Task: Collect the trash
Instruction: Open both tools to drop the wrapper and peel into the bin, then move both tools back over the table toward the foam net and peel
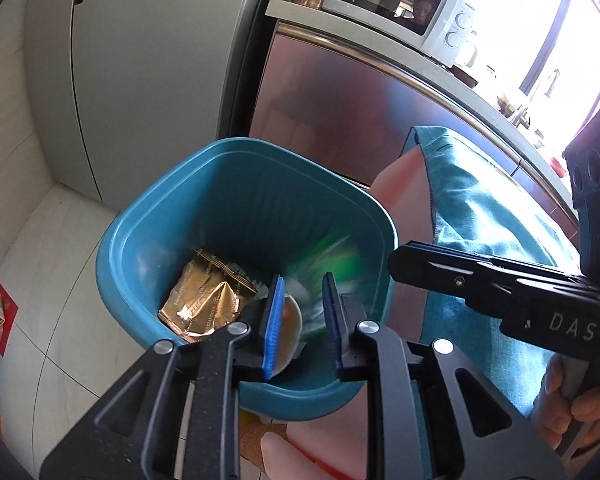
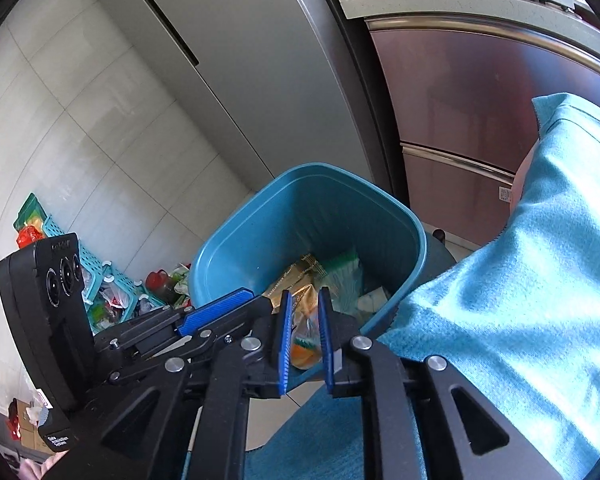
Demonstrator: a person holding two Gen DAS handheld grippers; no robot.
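1. the blue trash bin [image 1: 236, 200] sits just ahead of and below both tools, its open mouth tilted toward them; in the right wrist view the same blue trash bin [image 2: 260, 232] lies straight past the fingertips.
2. inside it, ahead and to the left of the left gripper [image 1: 302, 320], lies a crumpled gold foil wrapper [image 1: 204, 304]; its small print is too fine to read.
3. ahead and to the right of that gripper's tips is a green and white wrapper [image 1: 328, 256], blurred, with pale paper scraps beside it.
4. the left gripper has its blue pads parted by a moderate gap; a round pale lid-like piece [image 1: 292, 320] shows between them against the left pad, and i cannot tell whether it is pinched or simply lying in the bin behind.
5. the right gripper [image 2: 305, 344] is likewise partly open, its pads not pressing on anything; an orange and clear plastic wrapper [image 2: 306, 350] shows in the gap, seemingly down in the bin.
6. the right tool reaches in from the right in the left wrist view, its body marked "das" [image 1: 572, 326].
7. the left tool's handle, at the left in the right wrist view, carries a label reading "data acquisition system" [image 2: 58, 442].
8. a teal cloth [image 2: 520, 280] drapes just right of the bin.
9. a teal slotted basket [image 2: 100, 276] with mixed packets stands on the floor far left of the right tool.
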